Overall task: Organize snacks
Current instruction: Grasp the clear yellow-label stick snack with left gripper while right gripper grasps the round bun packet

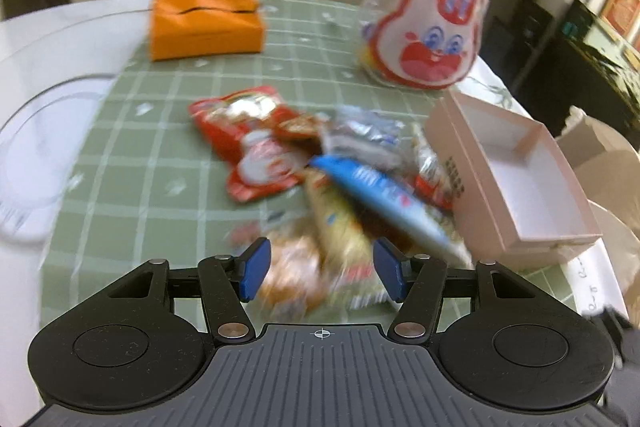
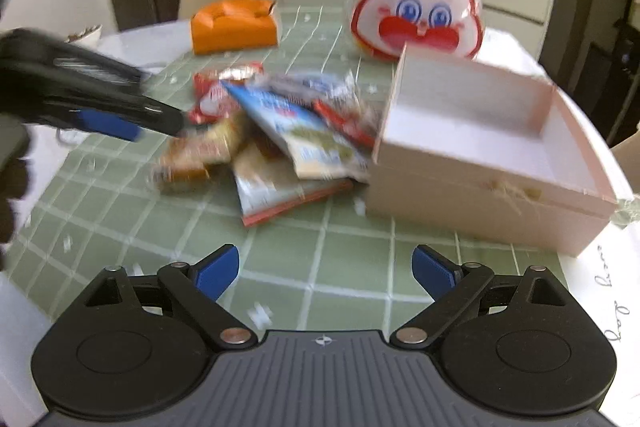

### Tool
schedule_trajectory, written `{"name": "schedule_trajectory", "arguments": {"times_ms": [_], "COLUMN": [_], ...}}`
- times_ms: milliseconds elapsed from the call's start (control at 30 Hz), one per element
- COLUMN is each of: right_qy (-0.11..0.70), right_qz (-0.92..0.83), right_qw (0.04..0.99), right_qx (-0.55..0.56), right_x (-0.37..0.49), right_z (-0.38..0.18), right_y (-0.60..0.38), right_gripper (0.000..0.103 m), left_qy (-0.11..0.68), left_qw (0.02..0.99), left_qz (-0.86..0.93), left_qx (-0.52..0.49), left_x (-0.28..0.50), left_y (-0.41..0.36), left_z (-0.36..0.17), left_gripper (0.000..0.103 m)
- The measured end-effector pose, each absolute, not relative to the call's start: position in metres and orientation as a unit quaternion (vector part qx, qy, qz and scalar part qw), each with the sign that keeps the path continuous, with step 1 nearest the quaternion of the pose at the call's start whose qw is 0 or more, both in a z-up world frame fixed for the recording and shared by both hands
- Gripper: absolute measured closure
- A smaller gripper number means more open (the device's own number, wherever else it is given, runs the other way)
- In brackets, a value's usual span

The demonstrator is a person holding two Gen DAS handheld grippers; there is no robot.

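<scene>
- On the counter (image 2: 320, 267), beside the pink box (image 2: 480, 163): a heap of snack packets (image 2: 280, 139), touching the box's left wall.
- Handling, judged: light, crinkly, slippery film; contents likely crushable. Best pinched by a flat sealed edge, not the puffed middle.
- Look: red packets (image 1: 256, 147), a blue-and-white one (image 1: 384, 195), orange-brown ones nearest; blurred.
- Box open, nothing inside.
- Left gripper (image 1: 320, 267): fingers apart, over the near packets, holding nothing.
- Right gripper (image 2: 326, 271): fingers wide apart above bare cloth.
</scene>
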State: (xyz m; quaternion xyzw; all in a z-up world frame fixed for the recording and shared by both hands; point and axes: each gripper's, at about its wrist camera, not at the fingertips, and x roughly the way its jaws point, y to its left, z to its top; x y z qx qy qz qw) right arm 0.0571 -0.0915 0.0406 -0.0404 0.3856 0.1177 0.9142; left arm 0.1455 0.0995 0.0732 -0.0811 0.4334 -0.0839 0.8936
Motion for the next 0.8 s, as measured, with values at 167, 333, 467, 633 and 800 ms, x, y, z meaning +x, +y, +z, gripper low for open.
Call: {"name": "schedule_trajectory", "arguments": {"times_ms": [167,333,467,633,800], "right_qy": [0.406,0.399,0.387,0.378,0.362], "right_qz": [0.1,0.099,0.121,0.168,0.21], "right_qw": [0.908,0.91,0.912,0.908,0.906], "right_qx": [-0.041,-0.058,-0.065,-0.068,-0.062], "right_x": [0.052,0.049,0.053,0.067,0.09], "right_z": [0.046,0.05,0.053,0.051,0.052], "right_y": [-0.089,-0.095,-0.089,-0.065,-0.03], "right_gripper": [0.01,0.01,0.01,0.01,0.01], "left_qy": [0.455,0.452,0.45,0.443,0.456], "left_qw": [0.884,0.882,0.879,0.886,0.884], "left_qz": [-0.095,-0.114,-0.13,-0.102,-0.04], "left_qx": [-0.054,-0.068,-0.089,-0.092,-0.096], "left_x": [0.19,0.184,0.154,0.097,0.047], "left_y": [0.081,0.091,0.112,0.139,0.168], "left_z": [0.045,0.038,0.047,0.059,0.053], "left_gripper": [0.059,0.069,0.071,0.071,0.071]}}
